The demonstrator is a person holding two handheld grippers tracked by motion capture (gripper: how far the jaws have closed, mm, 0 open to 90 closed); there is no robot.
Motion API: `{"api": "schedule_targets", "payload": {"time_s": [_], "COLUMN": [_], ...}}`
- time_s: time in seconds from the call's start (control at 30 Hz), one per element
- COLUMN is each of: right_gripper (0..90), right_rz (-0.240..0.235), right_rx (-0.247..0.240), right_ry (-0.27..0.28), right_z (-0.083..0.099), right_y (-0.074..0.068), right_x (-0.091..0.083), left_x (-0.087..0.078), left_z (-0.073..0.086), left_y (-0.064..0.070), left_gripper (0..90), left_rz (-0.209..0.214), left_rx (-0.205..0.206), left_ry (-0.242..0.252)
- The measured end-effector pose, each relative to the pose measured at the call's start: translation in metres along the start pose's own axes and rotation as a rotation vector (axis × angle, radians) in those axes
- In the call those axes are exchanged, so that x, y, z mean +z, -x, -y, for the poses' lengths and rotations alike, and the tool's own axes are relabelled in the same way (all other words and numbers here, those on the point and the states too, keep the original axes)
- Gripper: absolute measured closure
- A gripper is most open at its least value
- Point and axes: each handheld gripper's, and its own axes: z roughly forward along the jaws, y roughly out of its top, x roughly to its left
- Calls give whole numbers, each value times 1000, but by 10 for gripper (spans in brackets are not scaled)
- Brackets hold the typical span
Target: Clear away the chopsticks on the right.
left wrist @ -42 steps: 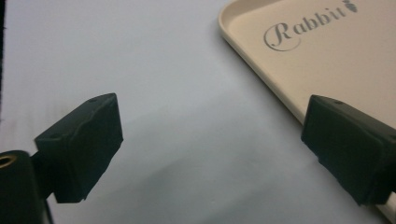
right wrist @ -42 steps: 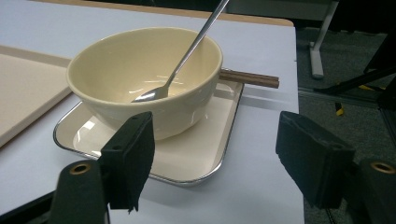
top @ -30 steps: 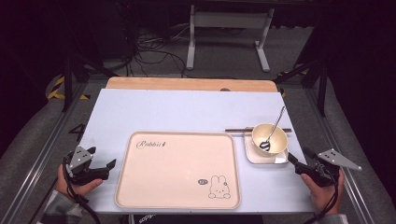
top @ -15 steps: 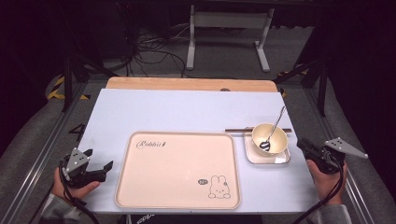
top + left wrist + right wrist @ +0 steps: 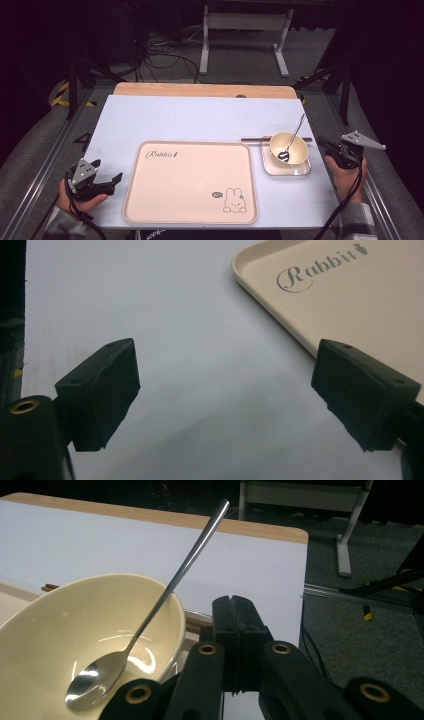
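Right gripper view: spoon (image 5: pixel 150 615) in bowl (image 5: pixel 60 630)

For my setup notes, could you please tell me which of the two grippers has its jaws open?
The left gripper, beside the beige rabbit-printed tray: its jaws stand wide apart. The right gripper, by the cream bowl, has its jaws pressed together.

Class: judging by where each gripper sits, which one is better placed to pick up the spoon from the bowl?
Probably the right gripper: it sits just beside the bowl holding the spoon, though its jaws are shut. The left gripper is across the tray.
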Motion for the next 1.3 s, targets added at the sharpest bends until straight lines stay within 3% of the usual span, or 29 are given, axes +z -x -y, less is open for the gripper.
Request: {"api": "schedule_targets", "payload": {"time_s": [0.33, 0.67, 1.13, 1.3], "right_gripper": [900, 900, 900, 888], "right_rz": [-22, -31, 17, -15], "right_rx": [-3, 51, 37, 90], "right_ry": [-43, -128, -188, -190], "right_z": [-13, -6, -5, 1], "right_y": [7, 14, 17, 20], "right_x": [30, 67, 81, 86], "left_x": [2, 3, 7, 9], "left_z": [0, -1, -3, -3], "left_y": [2, 4, 6, 6], "left_gripper": [131, 133, 136, 144], "left_rz": [4, 20, 30, 10], "left_rx": [8, 17, 32, 33], "left_ry": [-2, 5, -1, -16]}}
